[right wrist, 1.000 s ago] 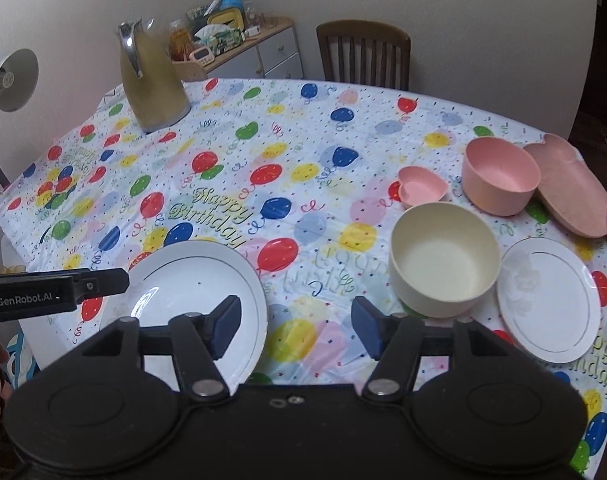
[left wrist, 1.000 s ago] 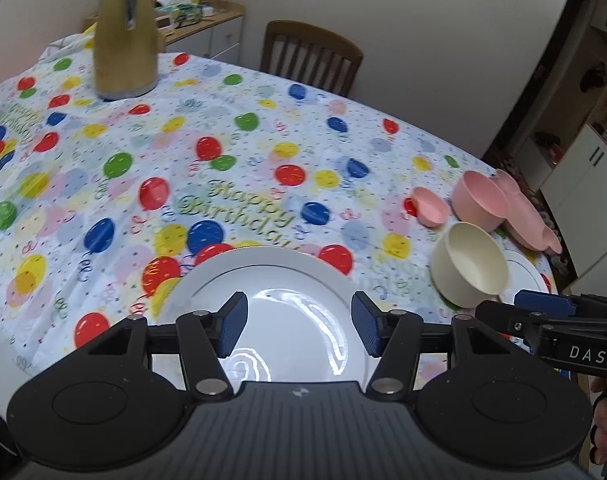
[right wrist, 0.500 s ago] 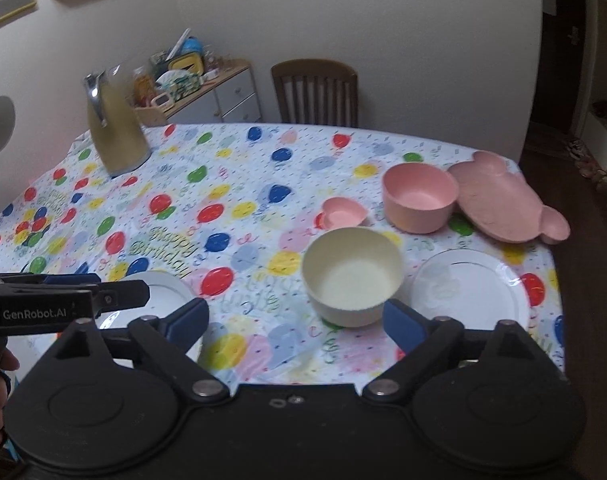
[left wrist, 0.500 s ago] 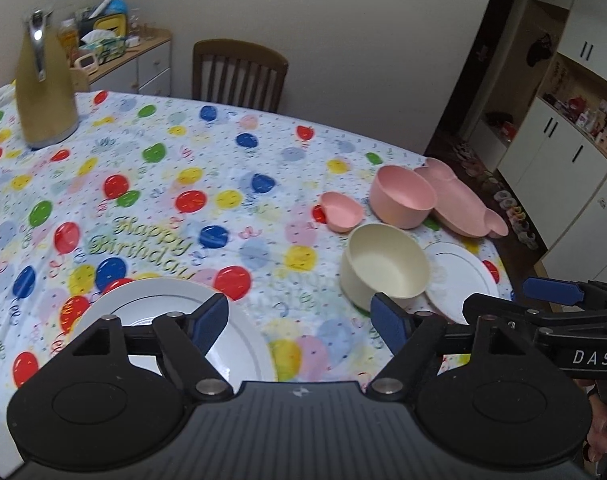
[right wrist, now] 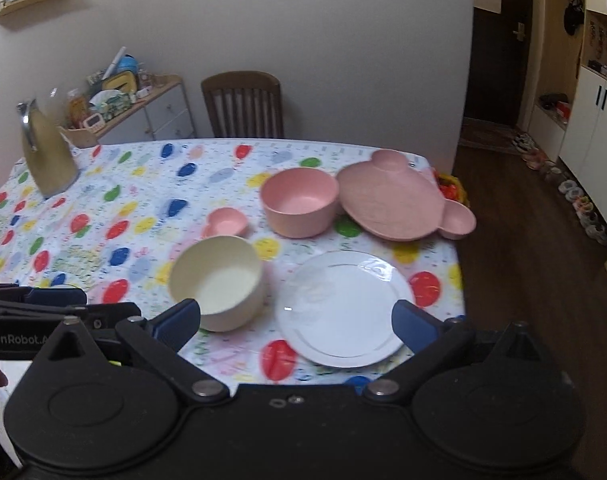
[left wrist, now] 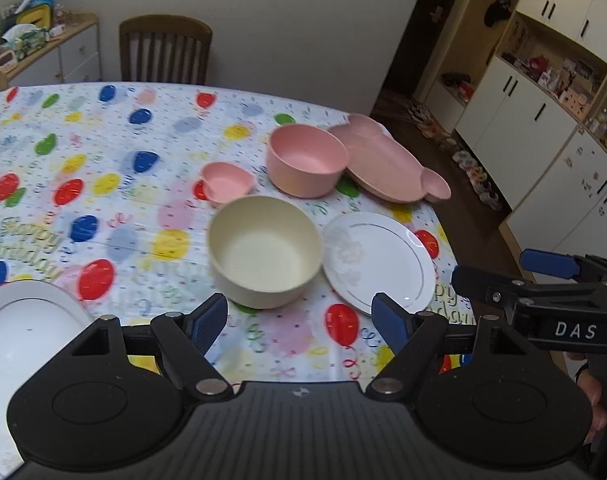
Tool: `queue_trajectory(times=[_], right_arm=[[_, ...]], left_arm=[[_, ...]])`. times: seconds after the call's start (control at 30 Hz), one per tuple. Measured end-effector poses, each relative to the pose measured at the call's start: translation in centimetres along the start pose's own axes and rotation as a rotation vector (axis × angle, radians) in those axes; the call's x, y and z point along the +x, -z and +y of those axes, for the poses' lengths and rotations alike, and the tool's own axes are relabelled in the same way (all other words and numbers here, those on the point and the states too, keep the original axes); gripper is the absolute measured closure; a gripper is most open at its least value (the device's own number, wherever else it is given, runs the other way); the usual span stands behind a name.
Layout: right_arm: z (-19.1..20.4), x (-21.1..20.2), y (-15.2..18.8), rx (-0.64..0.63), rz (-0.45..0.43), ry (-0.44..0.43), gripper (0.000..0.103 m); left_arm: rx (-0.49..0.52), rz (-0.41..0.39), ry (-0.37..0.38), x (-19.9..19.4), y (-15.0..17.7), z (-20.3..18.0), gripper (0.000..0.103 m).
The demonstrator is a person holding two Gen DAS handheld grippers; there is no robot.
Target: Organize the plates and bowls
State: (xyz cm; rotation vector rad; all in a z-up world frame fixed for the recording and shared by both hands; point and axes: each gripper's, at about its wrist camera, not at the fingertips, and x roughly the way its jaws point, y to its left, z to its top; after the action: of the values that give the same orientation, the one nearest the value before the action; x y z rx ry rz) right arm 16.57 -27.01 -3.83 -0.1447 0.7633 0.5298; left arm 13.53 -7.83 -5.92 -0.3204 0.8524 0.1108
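Nothing sorted yet, judging by the spread: cream bowl sits alone mid-table, small white plate just right of it, pink bowl behind it, heart dish touching or nearly touching its far rim, mouse-ear plate beyond the pink bowl's right side. Big white plate lies well left of the cream bowl, at the table's near edge. All stacking is left to do. Left gripper fingers wide open, empty, hovering just before the cream bowl. Right gripper fingers spread wider, empty, over the small white plate's near side, touching nothing. Kettle far left, untouched.
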Motion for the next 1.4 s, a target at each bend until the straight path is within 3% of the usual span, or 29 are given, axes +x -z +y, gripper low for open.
queue_trajectory(times=[0.33,0.87,0.97,1.03,1.4], right_arm=[[-6.2,4.5,-0.2,-0.008,0.075,0.047,0.006],[-8.7,12.9,-2.4,-0.093,0.169,-0.014,0.031],[-8.9,14.0,-2.6,-0.096,0.187,-0.031,0.039],[-8.9,14.6,-2.7,-0.105,0.199,-0.039,0.048],[-10.4,17.0,-3.1,-0.075,0.262,-0.092,0.075]], left_arm=[[-0.022,0.086,0.003,6.6,0.0,-3.1,0.024],[-0.048,0.124,0.02,12.4,-0.3,-3.9,0.026],[-0.062,0.15,0.03,13.3,-0.4,-3.7,0.04],[-0.069,0.155,0.028,13.7,-0.5,-3.6,0.043],[-0.123,0.181,0.059,15.3,-0.6,-3.0,0.067]])
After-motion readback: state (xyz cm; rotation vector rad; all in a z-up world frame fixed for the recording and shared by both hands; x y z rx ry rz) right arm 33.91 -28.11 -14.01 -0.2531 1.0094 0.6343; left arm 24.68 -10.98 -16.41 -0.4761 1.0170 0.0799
